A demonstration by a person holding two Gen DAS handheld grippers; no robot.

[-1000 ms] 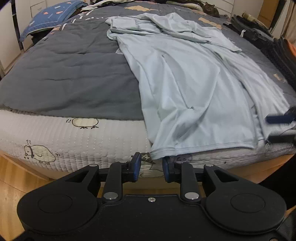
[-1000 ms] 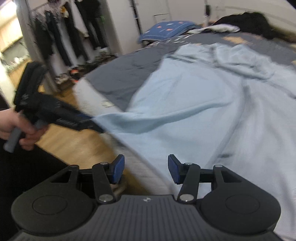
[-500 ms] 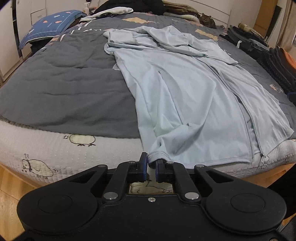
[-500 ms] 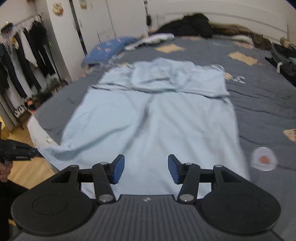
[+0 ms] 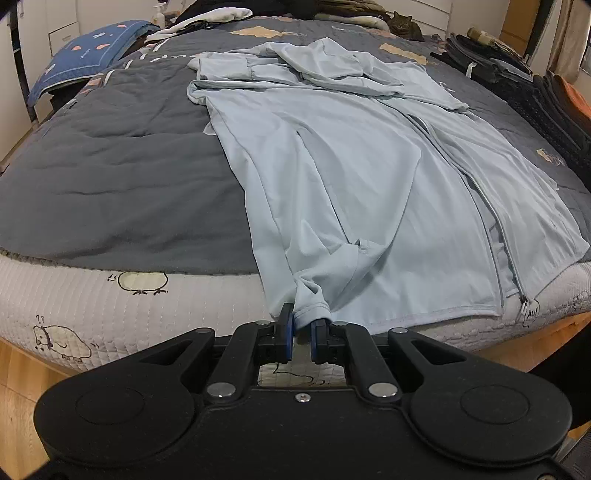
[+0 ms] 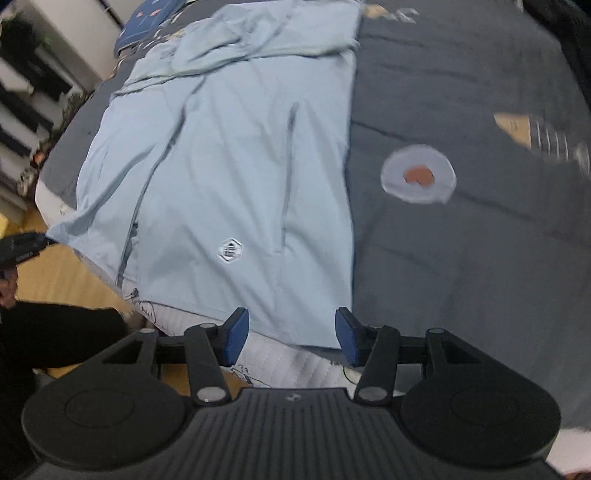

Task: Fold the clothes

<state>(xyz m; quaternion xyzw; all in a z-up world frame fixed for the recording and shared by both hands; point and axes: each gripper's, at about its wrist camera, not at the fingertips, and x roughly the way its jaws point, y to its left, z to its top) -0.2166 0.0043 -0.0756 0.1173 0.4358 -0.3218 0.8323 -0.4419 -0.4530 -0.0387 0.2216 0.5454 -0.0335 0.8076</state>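
From the left wrist view, the left gripper (image 5: 300,332) is pinched shut on the bottom corner of the pale blue zip jacket (image 5: 351,177), which lies spread flat across the grey quilt (image 5: 110,184), its hem at the foot edge of the bed. That view also takes in a cat (image 5: 406,25) curled at the far end, a stack of dark folded clothes (image 5: 546,99) along the right side and a navy pillow (image 5: 85,51) at the far left. The right wrist view shows instead a small white logo (image 6: 229,251) on the jacket's front and a round white patch with an orange heart (image 6: 418,178) on the quilt. There the right gripper (image 6: 291,338) hovers over the hem with its fingers half apart, holding nothing. The white quilted mattress cover (image 5: 92,306) carries cartoon drawings, above a wooden floor (image 5: 14,376).
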